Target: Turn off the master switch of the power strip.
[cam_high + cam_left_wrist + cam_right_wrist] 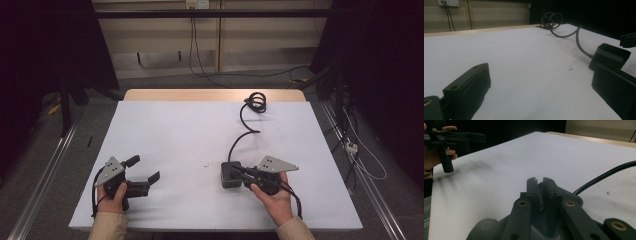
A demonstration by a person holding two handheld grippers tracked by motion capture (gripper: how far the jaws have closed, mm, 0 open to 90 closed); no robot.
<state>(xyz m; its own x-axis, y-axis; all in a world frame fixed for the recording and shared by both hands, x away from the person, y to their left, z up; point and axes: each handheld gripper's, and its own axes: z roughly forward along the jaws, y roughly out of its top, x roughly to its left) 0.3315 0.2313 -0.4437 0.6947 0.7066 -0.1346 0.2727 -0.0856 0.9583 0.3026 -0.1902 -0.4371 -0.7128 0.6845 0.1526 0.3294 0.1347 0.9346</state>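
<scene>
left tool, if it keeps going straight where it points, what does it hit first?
Probably the black box with the cable. In the high view the open left tool points across the table at it, nothing between. The box may sit slightly off the line.

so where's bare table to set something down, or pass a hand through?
Free: the wide white middle of the table, between the left gripper and the black adapter box, back to the wooden far edge. Also the far-left corner. Crowded: right side, where the right gripper sits against the box and the cable snakes to its far coil.
</scene>
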